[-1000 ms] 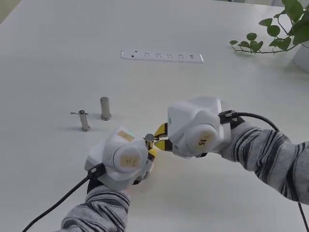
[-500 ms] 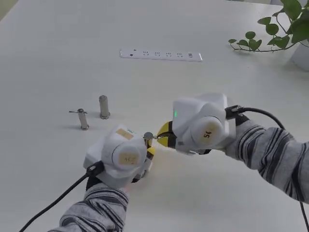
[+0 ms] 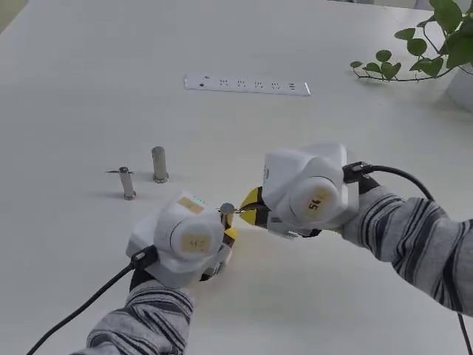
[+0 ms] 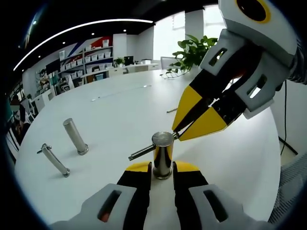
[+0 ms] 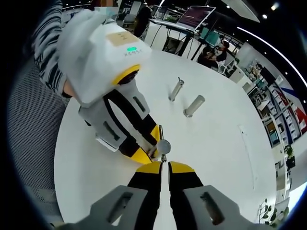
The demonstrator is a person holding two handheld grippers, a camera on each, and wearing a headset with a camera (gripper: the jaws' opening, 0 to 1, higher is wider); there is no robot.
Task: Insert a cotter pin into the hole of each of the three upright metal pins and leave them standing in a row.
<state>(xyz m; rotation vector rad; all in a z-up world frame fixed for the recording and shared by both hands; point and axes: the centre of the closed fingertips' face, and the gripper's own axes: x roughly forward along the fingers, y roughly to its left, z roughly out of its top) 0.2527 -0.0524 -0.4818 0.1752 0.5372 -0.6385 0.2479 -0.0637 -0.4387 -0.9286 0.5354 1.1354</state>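
My left claw (image 4: 162,167) is clamped on the pin (image 4: 162,155). Its two yellow-tipped jaws grip the shaft low down, one on each side, and the pin stands upright with its foot on the table (image 4: 120,115). My right claw (image 4: 177,136) points in from the opposite side at the level of the pin's head, with its jaws drawn together to a point on one end of the cotter (image 4: 141,152). The cotter lies level through the head, and its free end sticks out on the side away from my right claw.

In the right gripper view my own tips sit just beside the pin's round top, with only a sliver between the jaws. The left claw's tips lie just beyond them, below the head.

In the head view the two claws meet nose to nose around the pin, and a striped sleeve (image 3: 414,237) runs back from each. Off to my left, well apart from the claws, the other two pins stand upright near each other. The second pin (image 3: 127,185) carries another cotter (image 3: 118,171) across its top. The third pin (image 3: 159,164) stands just behind it and a little to the right, and it shows a plain top.

Farther back a power strip (image 3: 247,85) lies flat on the table. A plant (image 3: 443,37) hangs its leaves over the far right corner.
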